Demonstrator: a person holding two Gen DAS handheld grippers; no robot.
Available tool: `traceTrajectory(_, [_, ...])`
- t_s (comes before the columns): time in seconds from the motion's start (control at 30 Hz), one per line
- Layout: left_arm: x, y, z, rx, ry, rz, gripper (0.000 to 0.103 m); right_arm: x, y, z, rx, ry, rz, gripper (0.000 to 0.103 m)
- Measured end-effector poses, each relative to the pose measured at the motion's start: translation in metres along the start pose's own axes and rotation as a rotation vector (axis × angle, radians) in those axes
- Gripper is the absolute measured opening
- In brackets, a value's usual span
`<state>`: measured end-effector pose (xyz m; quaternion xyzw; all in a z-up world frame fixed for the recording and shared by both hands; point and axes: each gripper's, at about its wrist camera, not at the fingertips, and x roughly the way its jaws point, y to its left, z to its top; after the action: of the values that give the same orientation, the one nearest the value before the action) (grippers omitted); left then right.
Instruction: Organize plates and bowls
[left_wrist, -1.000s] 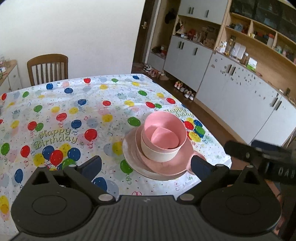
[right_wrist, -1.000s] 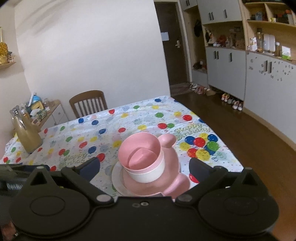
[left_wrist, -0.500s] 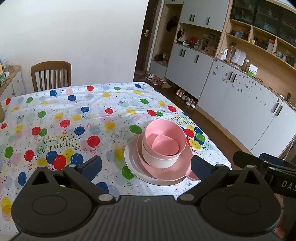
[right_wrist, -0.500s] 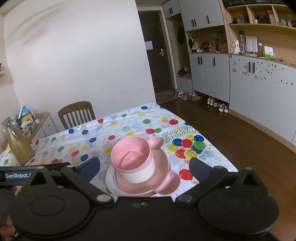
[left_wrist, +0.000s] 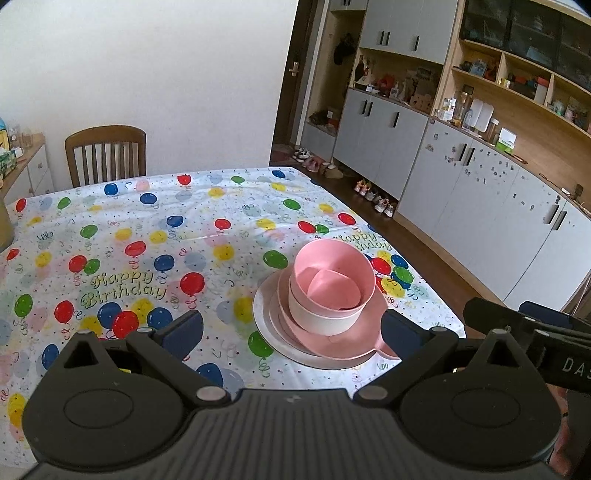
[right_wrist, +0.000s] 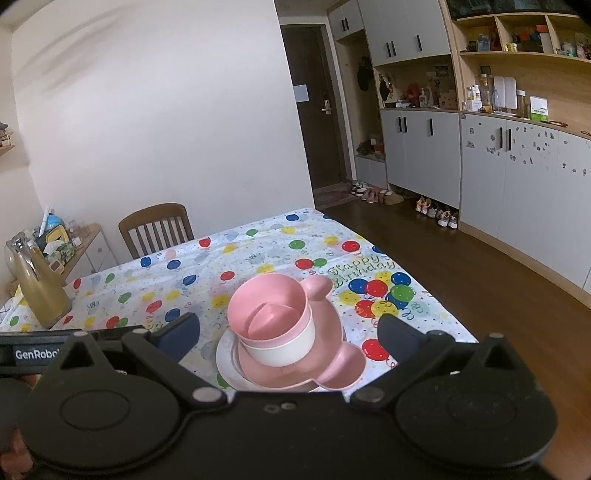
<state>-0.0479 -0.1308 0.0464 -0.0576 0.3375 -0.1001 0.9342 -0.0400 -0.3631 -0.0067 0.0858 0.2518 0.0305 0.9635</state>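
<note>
Now both tongs, left (left_wrist: 291, 328) and right (right_wrist: 288, 330), are hovering spread apart and empty, the bowls (left_wrist: 330, 290) sitting stacked on plates (left_wrist: 317, 350) on the tabletop (left_wrist: 147, 236) just ahead between their tips.

Pink bowl (left_wrist: 332, 273) upright, nested in white bowl (left_wrist: 319, 319), small pink piece lying tilted inside. Both stacked on pink plate with round ears (left_wrist: 332, 347), itself on white plate (left_wrist: 264, 317). Whole stack near table's right front corner, on balloon-print cloth. Same stack from right wrist: pink bowl (right_wrist: 269, 306), white bowl (right_wrist: 280, 350), eared plate (right_wrist: 332, 365).
</note>
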Motion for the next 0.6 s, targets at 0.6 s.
traceTrajectory(0.6, [0.000, 0.006, 0.001, -0.011, -0.002, 0.010, 0.103, 0.001, 0.010, 0.000, -0.025, -0.005, 0.002, 0.103])
